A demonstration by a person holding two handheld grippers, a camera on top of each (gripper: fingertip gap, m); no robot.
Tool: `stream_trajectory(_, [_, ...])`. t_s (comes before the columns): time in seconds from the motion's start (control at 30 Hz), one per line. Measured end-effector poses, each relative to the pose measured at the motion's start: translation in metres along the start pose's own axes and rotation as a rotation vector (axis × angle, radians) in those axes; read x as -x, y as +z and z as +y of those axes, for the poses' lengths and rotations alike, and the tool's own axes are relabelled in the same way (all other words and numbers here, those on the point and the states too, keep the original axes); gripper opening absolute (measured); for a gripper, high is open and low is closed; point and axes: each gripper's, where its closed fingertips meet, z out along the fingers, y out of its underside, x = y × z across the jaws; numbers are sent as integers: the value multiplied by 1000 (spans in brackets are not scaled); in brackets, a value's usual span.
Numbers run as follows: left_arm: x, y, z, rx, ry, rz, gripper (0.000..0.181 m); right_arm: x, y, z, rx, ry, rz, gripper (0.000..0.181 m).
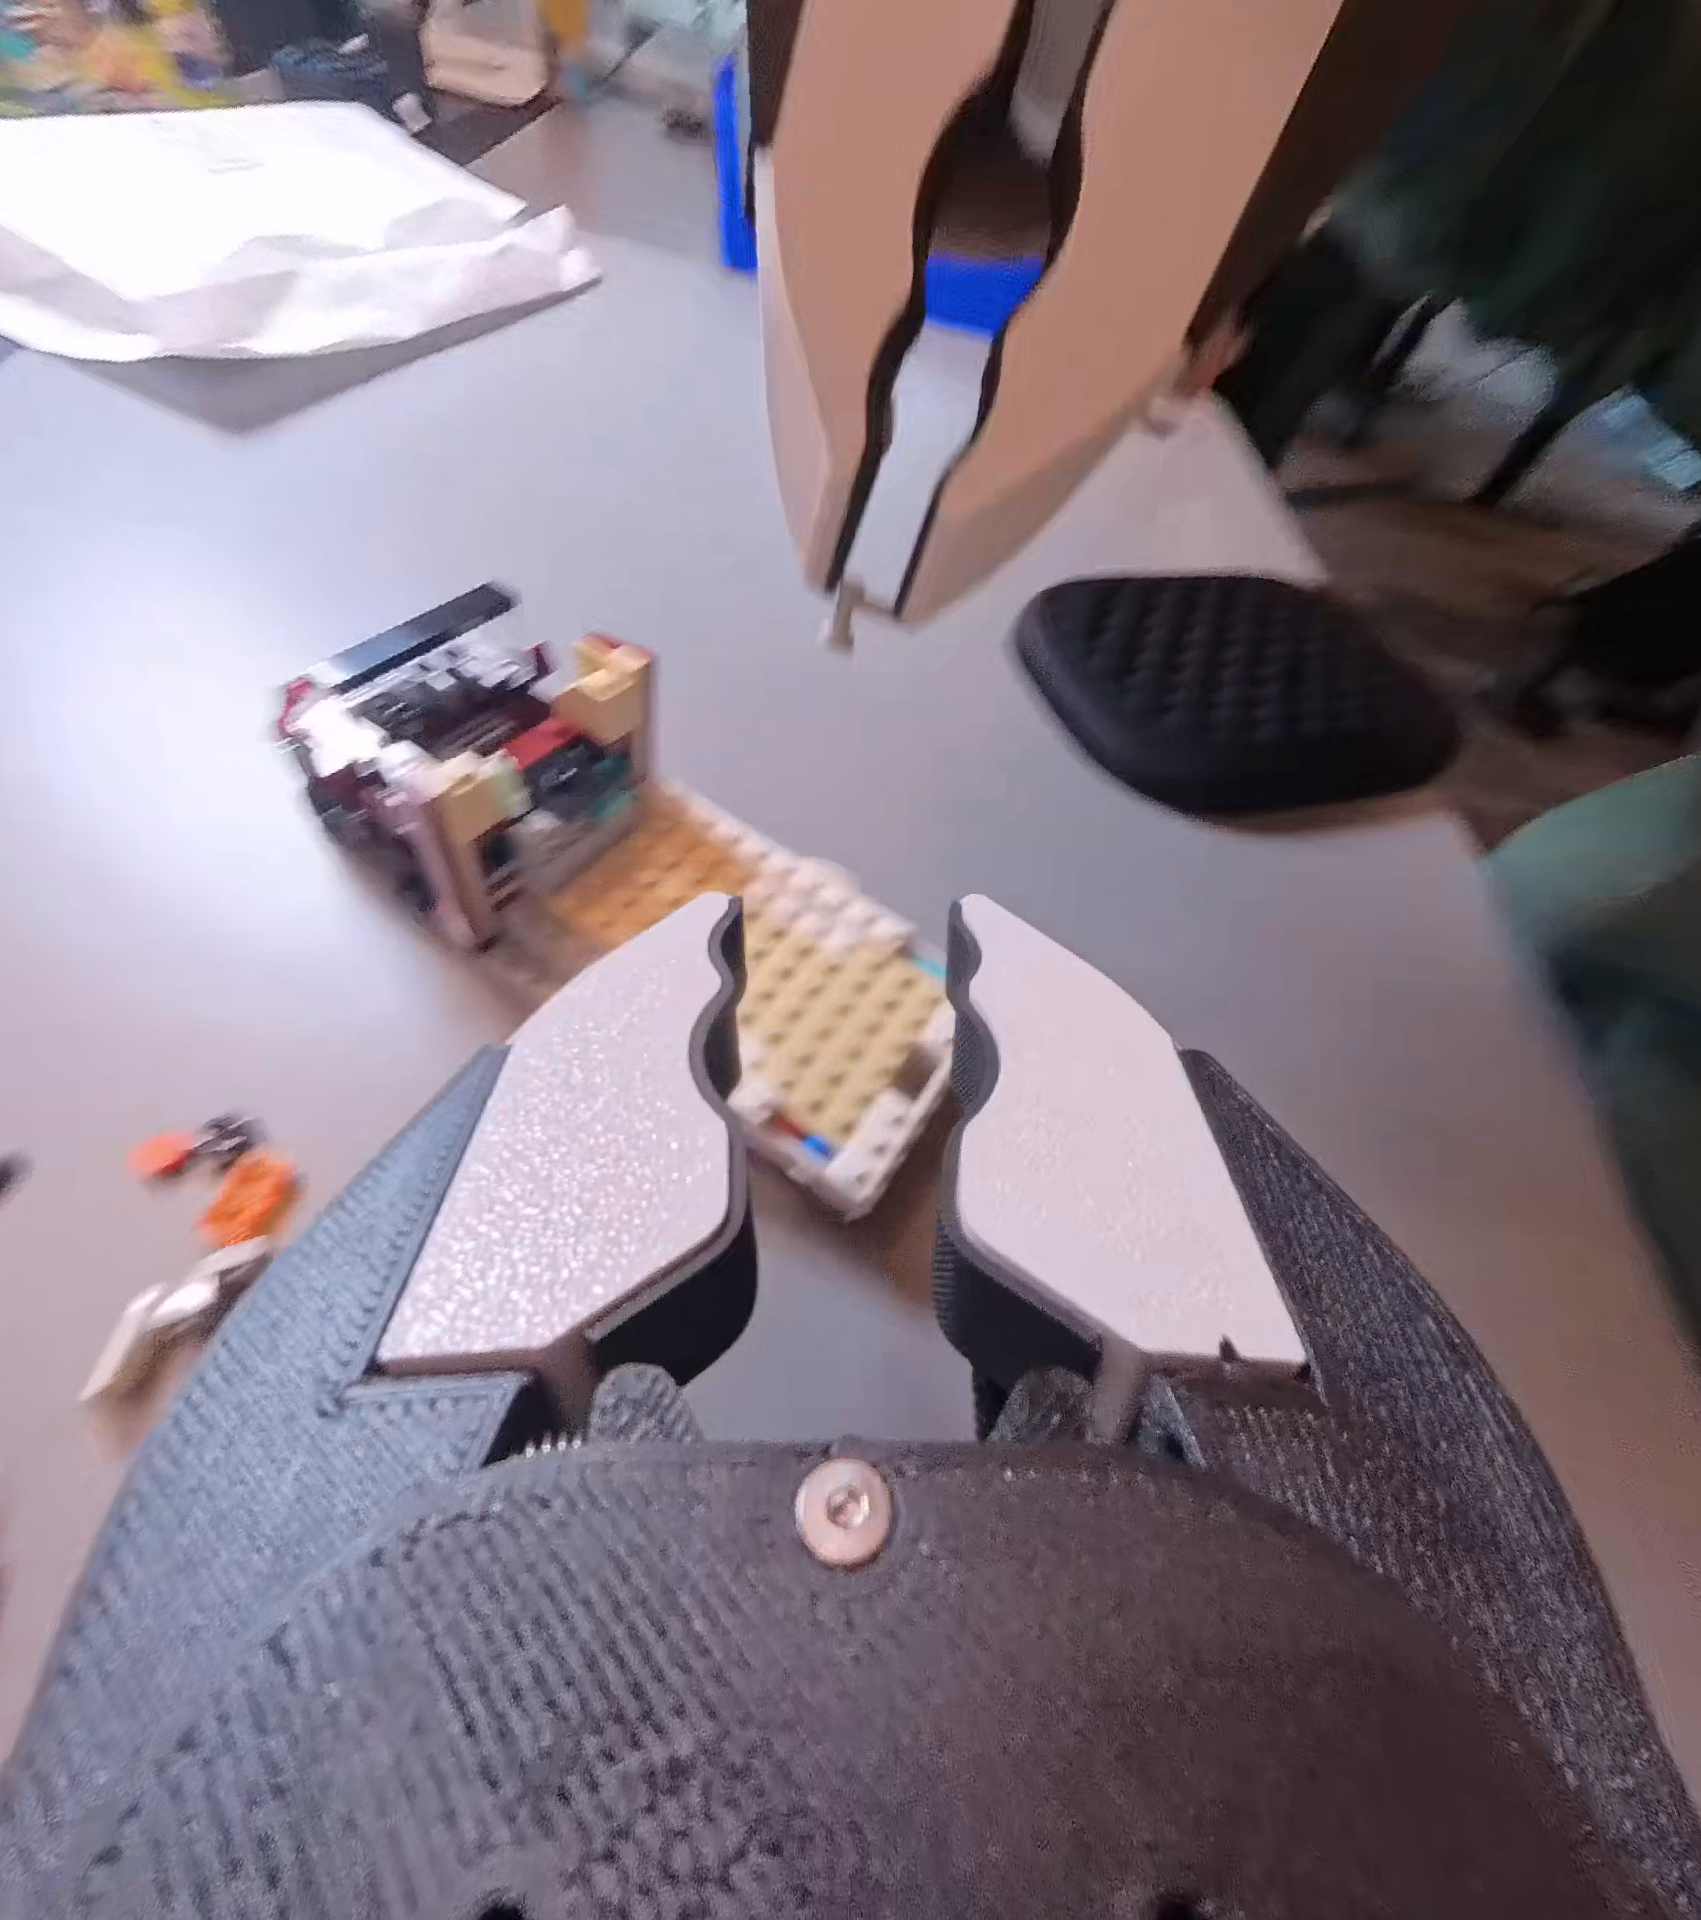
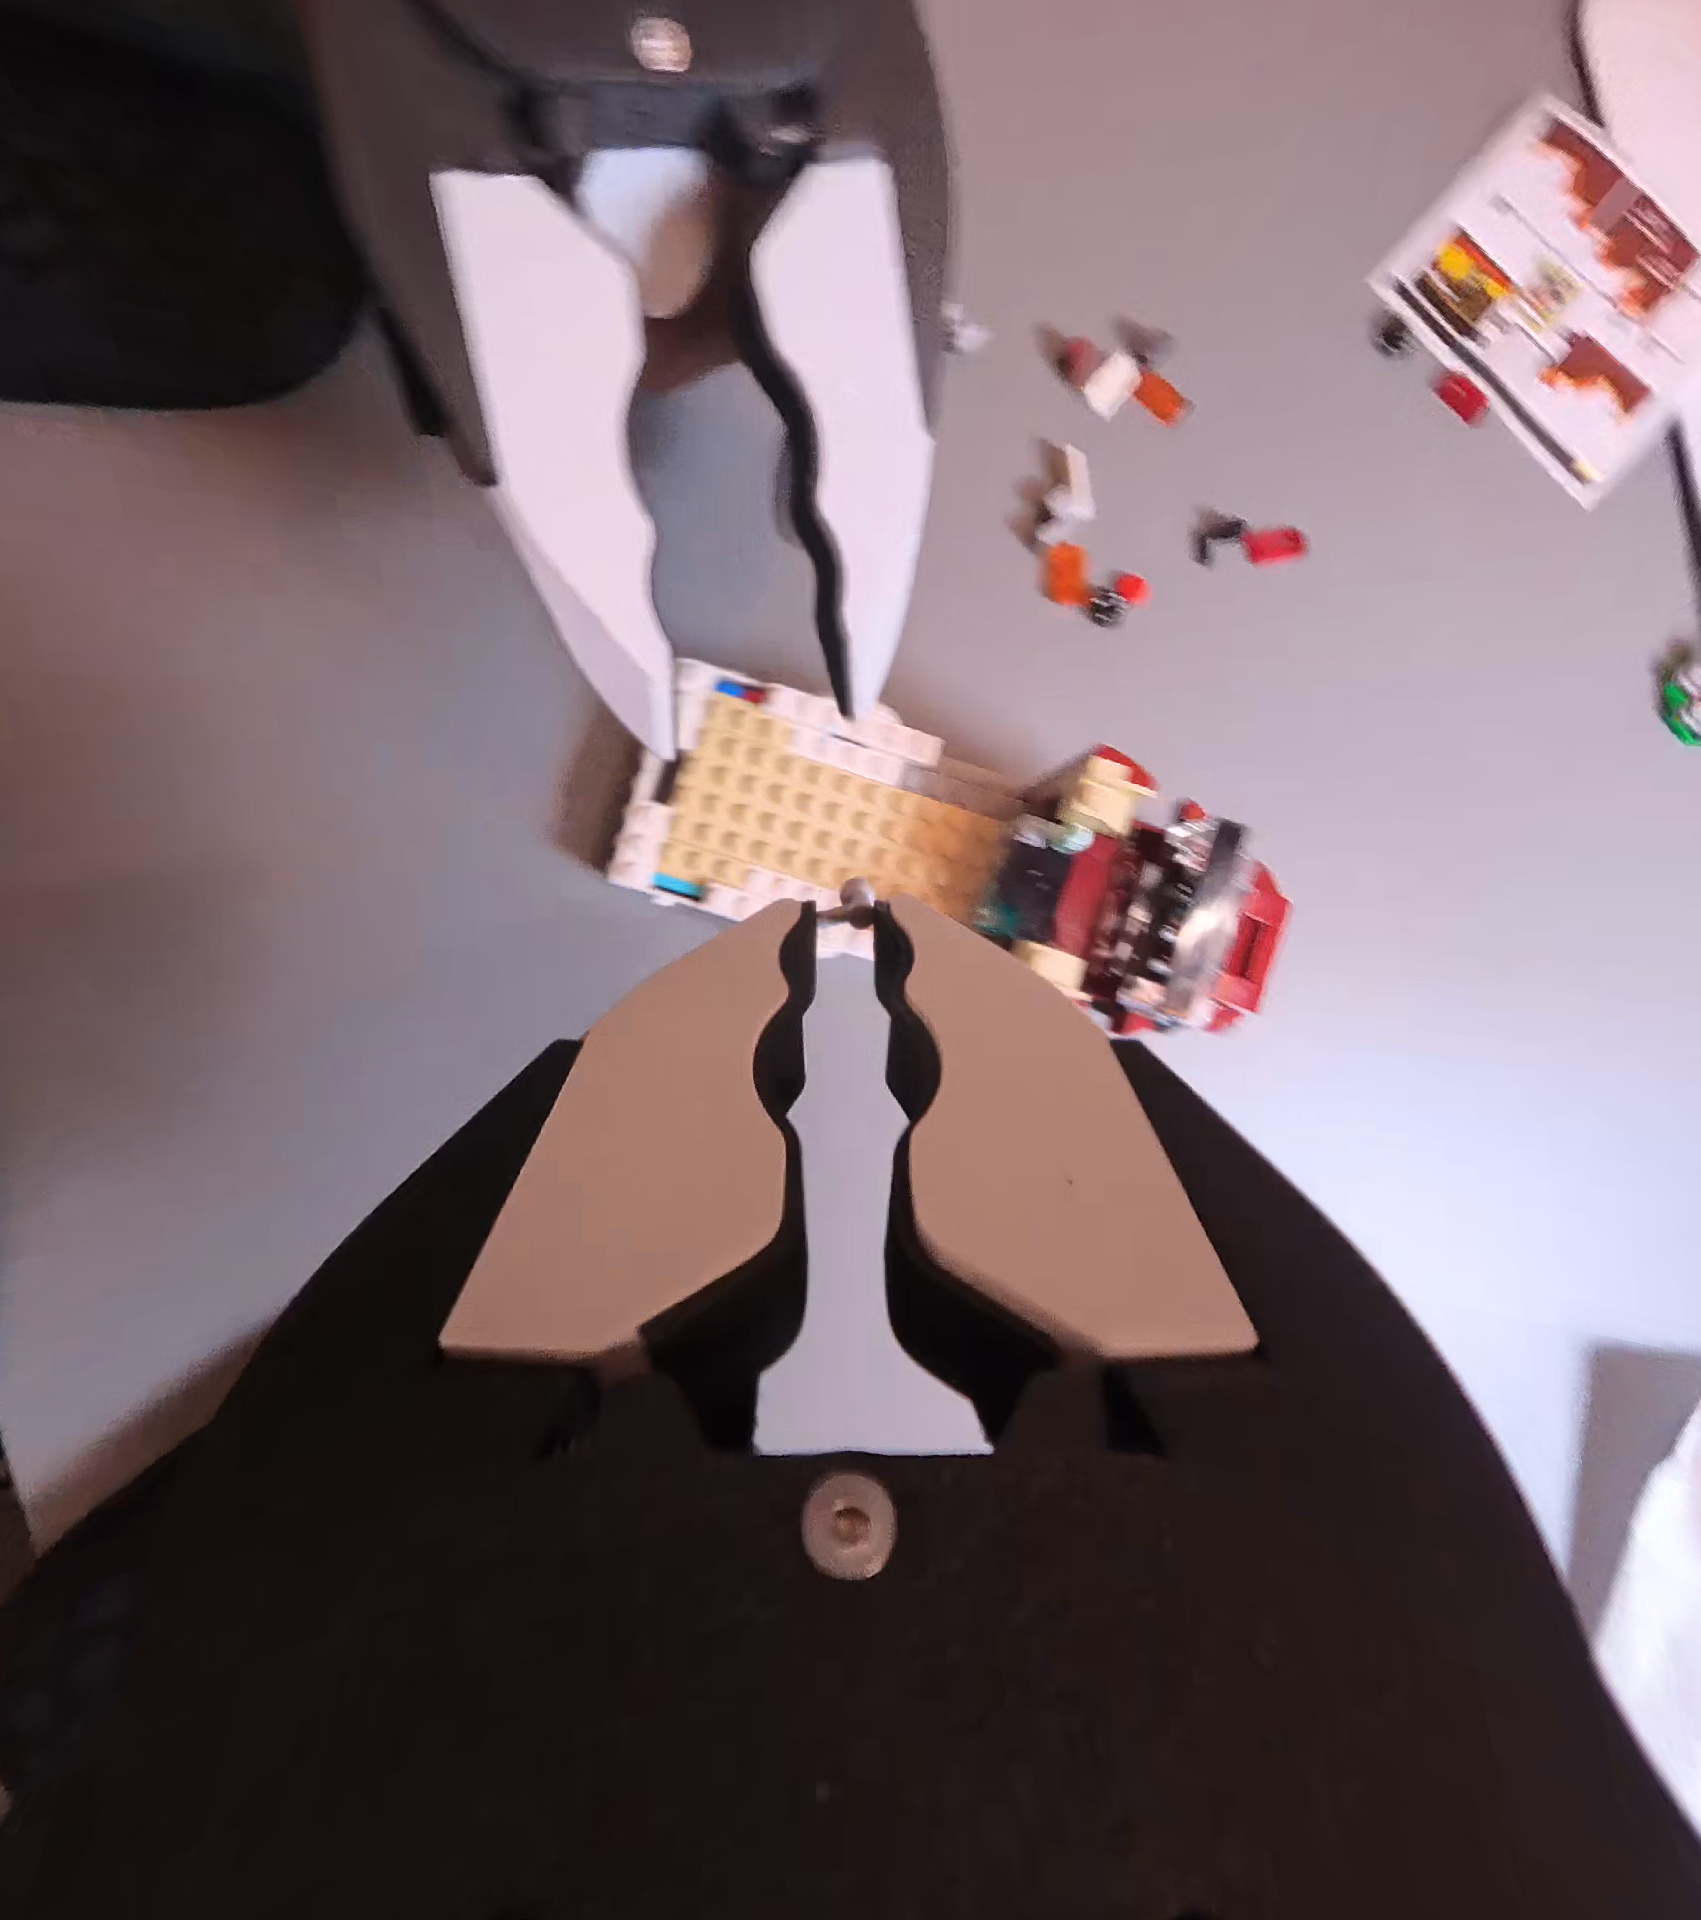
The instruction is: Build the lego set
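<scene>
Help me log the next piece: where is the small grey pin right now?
The small grey pin is pinched at the tip of the right tool, hovering above the tan-studded edge of the lego model.

Left gripper [image 1: 846,914] jaws spread — right gripper [image 2: 851,909] jaws nearly closed.

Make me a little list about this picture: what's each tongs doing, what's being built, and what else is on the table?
left tongs: open, fingers either side of the white end of the model
right tongs: shut on a small grey piece, above the model's edge
model: half-built lego truck, tan studded bed, dark red cab
loose pieces: orange, red, white and black bits scattered on the grey table
instruction booklet: open, lying beyond the loose pieces
white bag: crumpled, at the far side
</scene>
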Motion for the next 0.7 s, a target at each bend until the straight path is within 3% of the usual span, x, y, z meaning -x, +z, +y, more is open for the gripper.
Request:
stream_trajectory(0.1, [22, -2, 24, 132, 28, -83, 54, -30, 5, 8, 70, 86, 75, 10])
stream_trajectory(0.23, [22, 1, 43, 219, 4, -46, 64, -46, 18, 13, 142, 179, 79, 10])
stream_trajectory(0.43, [10, 8, 47, 255, 29, -23, 57, -48, 33, 26, 271, 311, 1, 10])
stream_trajectory(0.7, [6, 13, 46, 262, 19, -51, 56, -49, 41, 39, 413, 318, 20, 10])
